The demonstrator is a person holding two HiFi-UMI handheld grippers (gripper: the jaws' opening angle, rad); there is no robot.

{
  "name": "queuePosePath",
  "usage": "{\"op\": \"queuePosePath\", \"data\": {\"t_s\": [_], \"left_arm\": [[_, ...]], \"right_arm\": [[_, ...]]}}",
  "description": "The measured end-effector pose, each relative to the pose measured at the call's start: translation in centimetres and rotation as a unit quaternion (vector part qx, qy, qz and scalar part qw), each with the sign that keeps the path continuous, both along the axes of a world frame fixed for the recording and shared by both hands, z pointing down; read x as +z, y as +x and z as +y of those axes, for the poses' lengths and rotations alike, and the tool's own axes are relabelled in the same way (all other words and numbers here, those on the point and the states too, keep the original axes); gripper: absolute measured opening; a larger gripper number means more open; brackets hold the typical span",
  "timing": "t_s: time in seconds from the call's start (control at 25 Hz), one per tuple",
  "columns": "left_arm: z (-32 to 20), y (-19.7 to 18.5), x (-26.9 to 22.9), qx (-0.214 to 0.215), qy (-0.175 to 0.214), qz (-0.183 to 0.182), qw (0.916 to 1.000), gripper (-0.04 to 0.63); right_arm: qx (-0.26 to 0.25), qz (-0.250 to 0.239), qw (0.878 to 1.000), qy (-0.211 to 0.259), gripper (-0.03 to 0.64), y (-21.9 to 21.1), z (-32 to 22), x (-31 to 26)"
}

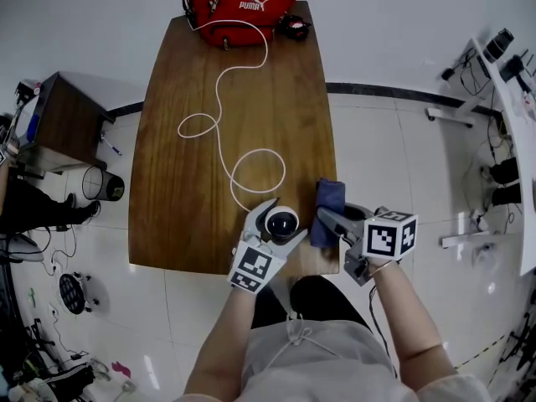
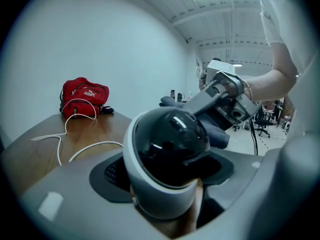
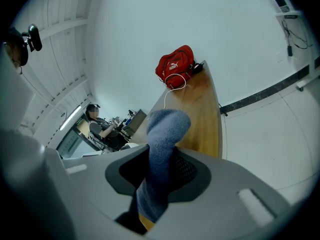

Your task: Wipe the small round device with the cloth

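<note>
Left claw (image 1: 282, 222) clenched on the small dome camera (image 2: 170, 144) at the near edge of the worktop (image 1: 209, 166). Right claw (image 1: 328, 223) grasping the blue cloth (image 3: 162, 154), held just beside the camera's right.

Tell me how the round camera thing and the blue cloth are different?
The small round device is hard and shiny, a black dome in a white shell; the blue cloth is soft and fuzzy. The device keeps its round shape; the cloth is folded and floppy. The device fills the left gripper's wide jaws; the cloth is pinched thin in the right gripper. Both are at the near end of the wooden table.
</note>
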State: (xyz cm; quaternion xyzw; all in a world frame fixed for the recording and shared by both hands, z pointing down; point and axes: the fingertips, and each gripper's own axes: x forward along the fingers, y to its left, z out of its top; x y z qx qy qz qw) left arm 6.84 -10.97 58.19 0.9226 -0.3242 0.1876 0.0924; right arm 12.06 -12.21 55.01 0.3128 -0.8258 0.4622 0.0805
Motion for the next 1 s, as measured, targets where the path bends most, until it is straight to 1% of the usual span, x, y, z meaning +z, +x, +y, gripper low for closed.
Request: {"op": "queuePosePath", "data": {"t_s": [0.04, 0.24, 0.32, 0.44, 0.56, 0.64, 0.76, 0.88, 0.92, 1.0], "left_arm": [[-0.1, -0.1, 0.0, 0.000, -0.003, 0.003, 1.0000, 0.365], [-0.2, -0.4, -0.4, -0.013, 0.001, 0.013, 0.9998, 0.360], [-0.2, -0.8, -1.7, -0.023, 0.005, 0.036, 0.9991, 0.360], [-0.1, -1.4, -5.3, -0.031, 0.011, 0.081, 0.9961, 0.360], [-0.2, -2.0, -9.2, -0.028, 0.009, 0.103, 0.9943, 0.360], [-0.2, -2.3, -11.4, -0.021, -0.005, 0.102, 0.9946, 0.360], [0.3, -2.5, -13.8, 0.000, -0.028, 0.080, 0.9964, 0.360], [0.4, -2.6, -16.0, 0.016, -0.021, 0.074, 0.9969, 0.360], [0.4, -2.7, -16.6, 0.019, -0.019, 0.077, 0.9967, 0.360], [0.6, -2.8, -17.7, 0.023, -0.016, 0.083, 0.9962, 0.360]], "right_arm": [[-0.001, 0.000, 1.000, 0.000, 0.107, 0.1, 0.0, 0.0], [-0.006, 0.006, 1.000, -0.003, 0.107, 0.8, 0.2, -0.3], [-0.008, 0.011, 1.000, -0.006, 0.107, 1.1, 0.3, -0.4], [-0.013, 0.029, 0.999, -0.009, 0.107, 1.5, 0.7, -0.6], [-0.030, 0.056, 0.998, -0.003, 0.107, 0.9, 1.2, -1.6], [-0.053, 0.077, 0.996, 0.010, 0.107, -0.4, 1.7, -2.4], [-0.103, 0.119, 0.986, 0.048, 0.107, -2.8, 2.7, -3.4], [-0.154, 0.162, 0.971, 0.084, 0.107, -5.5, 3.6, -3.7], [-0.165, 0.168, 0.968, 0.090, 0.107, -6.4, 3.9, -3.9], [-0.176, 0.159, 0.966, 0.102, 0.107, -8.0, 4.3, -4.8]]}}
